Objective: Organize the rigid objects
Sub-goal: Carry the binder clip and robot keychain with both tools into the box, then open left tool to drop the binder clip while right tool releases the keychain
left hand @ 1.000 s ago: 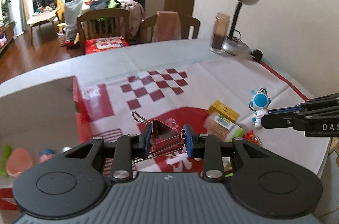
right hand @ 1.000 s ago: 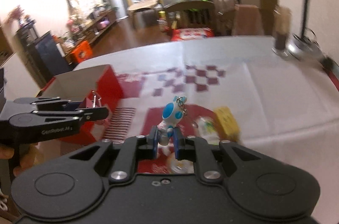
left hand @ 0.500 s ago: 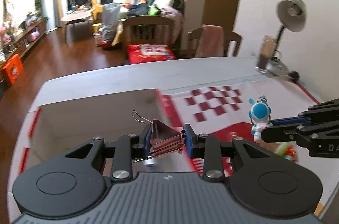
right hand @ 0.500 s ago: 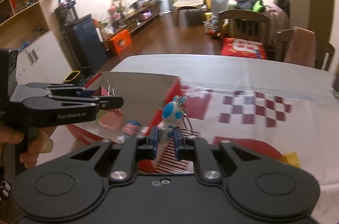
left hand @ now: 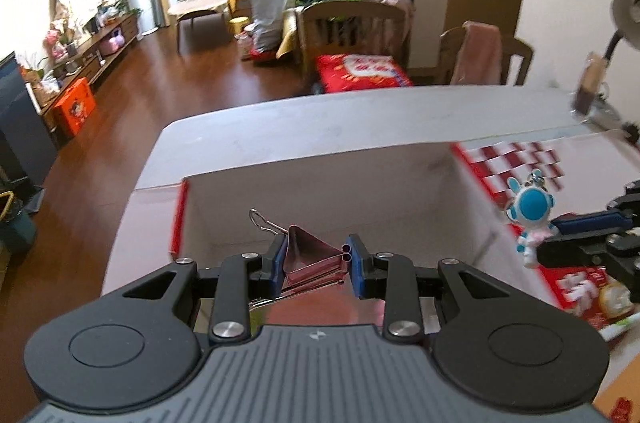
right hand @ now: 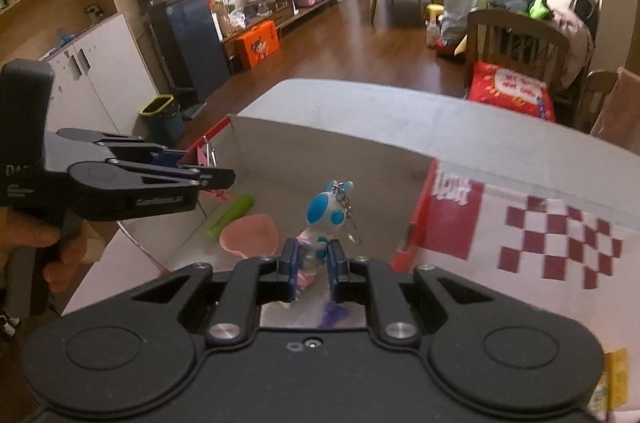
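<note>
My left gripper (left hand: 316, 259) is shut on a pink binder clip (left hand: 310, 255) with wire handles, held above the open white cardboard box (left hand: 320, 183). My right gripper (right hand: 312, 263) is shut on a blue and white figure keychain (right hand: 326, 213), held over the box's right part. The keychain also shows in the left wrist view (left hand: 530, 219). The left gripper with the clip also shows in the right wrist view (right hand: 216, 177), over the box's left side. Inside the box (right hand: 320, 147) lie a pink heart-shaped piece (right hand: 250, 233) and a green stick (right hand: 234, 209).
The box has red edges (right hand: 416, 219) and stands on the left part of a table with a red-checked cloth (right hand: 560, 235). A yellow item (right hand: 614, 375) lies at the right. A lamp (left hand: 624, 15) and a cup (left hand: 588, 91) stand at the far right. Chairs (left hand: 352, 35) stand behind the table.
Both grippers have swung left from over the cloth to over the open box, each still holding its object. The box interior has come into view.
</note>
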`<move>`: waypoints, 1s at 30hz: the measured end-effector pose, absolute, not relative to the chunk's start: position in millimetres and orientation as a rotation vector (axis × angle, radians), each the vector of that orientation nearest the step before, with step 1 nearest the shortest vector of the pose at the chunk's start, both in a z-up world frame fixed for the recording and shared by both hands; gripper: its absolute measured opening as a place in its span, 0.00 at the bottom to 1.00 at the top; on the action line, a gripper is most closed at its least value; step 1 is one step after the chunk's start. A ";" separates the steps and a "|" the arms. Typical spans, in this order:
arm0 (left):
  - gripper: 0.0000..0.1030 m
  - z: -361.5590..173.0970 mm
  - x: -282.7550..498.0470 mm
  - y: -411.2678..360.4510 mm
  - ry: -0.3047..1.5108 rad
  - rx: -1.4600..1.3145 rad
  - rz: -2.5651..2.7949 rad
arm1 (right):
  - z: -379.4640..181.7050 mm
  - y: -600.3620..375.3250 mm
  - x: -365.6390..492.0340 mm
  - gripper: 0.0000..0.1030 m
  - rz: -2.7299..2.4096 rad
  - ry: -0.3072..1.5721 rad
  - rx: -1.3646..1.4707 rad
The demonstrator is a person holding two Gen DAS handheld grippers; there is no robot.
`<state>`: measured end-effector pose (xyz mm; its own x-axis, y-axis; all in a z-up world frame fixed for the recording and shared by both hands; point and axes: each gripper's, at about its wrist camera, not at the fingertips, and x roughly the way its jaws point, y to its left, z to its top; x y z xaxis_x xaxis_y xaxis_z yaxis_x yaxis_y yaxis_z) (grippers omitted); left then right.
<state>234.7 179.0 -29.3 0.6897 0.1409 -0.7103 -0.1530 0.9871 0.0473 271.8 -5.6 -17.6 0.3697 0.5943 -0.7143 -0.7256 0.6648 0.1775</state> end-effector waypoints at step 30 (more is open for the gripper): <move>0.30 -101.5 301.5 203.3 1.167 -0.010 0.176 | -88.9 63.2 277.4 0.15 0.788 1.079 -0.380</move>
<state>301.5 203.3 -101.5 0.3807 0.1328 -0.9151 -0.1436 0.9861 0.0834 277.4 63.2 -88.9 0.2421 0.3837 -0.8912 -0.7322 0.6749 0.0917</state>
